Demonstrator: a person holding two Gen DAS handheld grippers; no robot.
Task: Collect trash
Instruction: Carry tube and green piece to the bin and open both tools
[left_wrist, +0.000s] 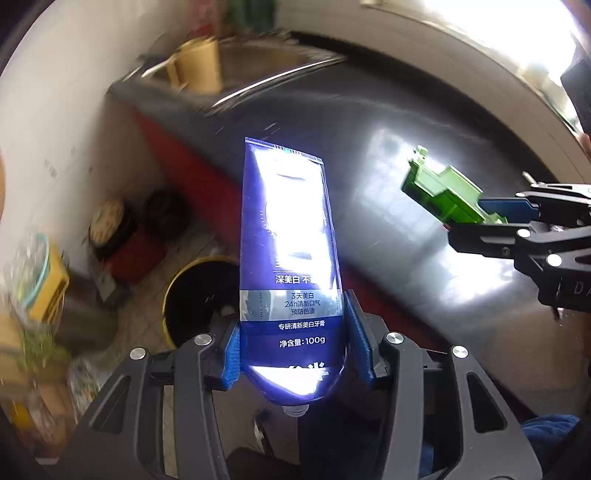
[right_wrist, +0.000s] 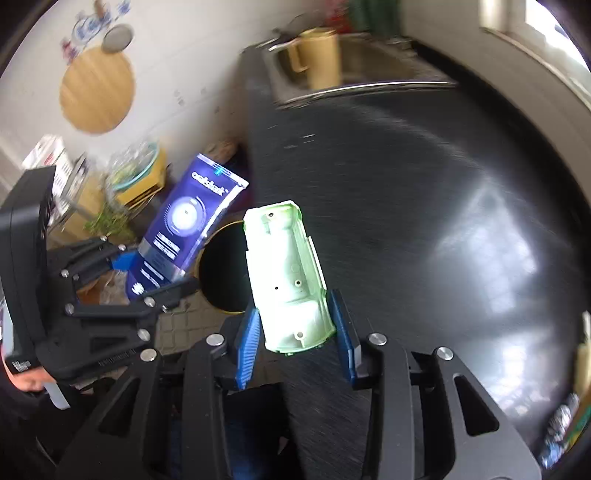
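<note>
My left gripper (left_wrist: 293, 352) is shut on a blue toothpaste tube (left_wrist: 291, 266), crimped end pointing away; the tube also shows in the right wrist view (right_wrist: 184, 225). My right gripper (right_wrist: 295, 341) is shut on a pale green plastic toy car shell (right_wrist: 286, 273), seen from the left wrist at the right (left_wrist: 443, 194). Both are held in the air near the dark counter's (right_wrist: 406, 184) left edge. A yellow-rimmed trash bin (left_wrist: 195, 299) with a black liner stands on the floor below, also seen in the right wrist view (right_wrist: 225, 273).
A steel sink (right_wrist: 369, 62) with a tan pitcher (right_wrist: 321, 55) sits at the counter's far end. Clutter, boxes and jars stand on the floor by the white wall (left_wrist: 55, 110). A round wooden board (right_wrist: 98, 92) hangs on the wall.
</note>
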